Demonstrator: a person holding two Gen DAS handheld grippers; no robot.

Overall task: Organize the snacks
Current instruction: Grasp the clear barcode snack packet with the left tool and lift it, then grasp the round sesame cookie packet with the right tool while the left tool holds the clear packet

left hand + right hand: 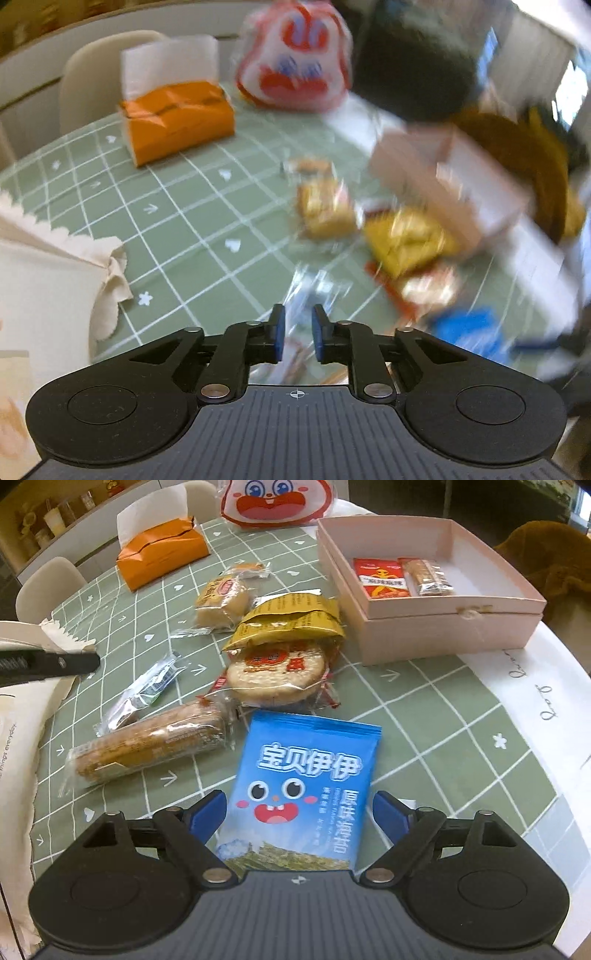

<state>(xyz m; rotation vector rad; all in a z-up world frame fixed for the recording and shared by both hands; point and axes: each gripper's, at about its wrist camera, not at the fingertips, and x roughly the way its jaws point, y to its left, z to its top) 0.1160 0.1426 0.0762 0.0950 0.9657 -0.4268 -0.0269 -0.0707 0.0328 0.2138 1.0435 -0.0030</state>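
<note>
Blue seaweed packet (306, 797) lies flat between our right gripper's (299, 812) wide-open jaws, untouched by either. Our left gripper (297, 334) has pinched something clear and blurred.

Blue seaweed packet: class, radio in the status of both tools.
Right tool open, astride blue seaweed packet, pads clear. Left tool shut; what it holds too blurred. Pink box beyond, rice cracker between.

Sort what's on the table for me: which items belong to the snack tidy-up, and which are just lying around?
Job items:
pink box, holding a red packet and a clear-wrapped bar
blue seaweed packet
round rice cracker
yellow packet
long biscuit pack
small cake

Lying about:
orange tissue pack
cartoon-face bag
</note>
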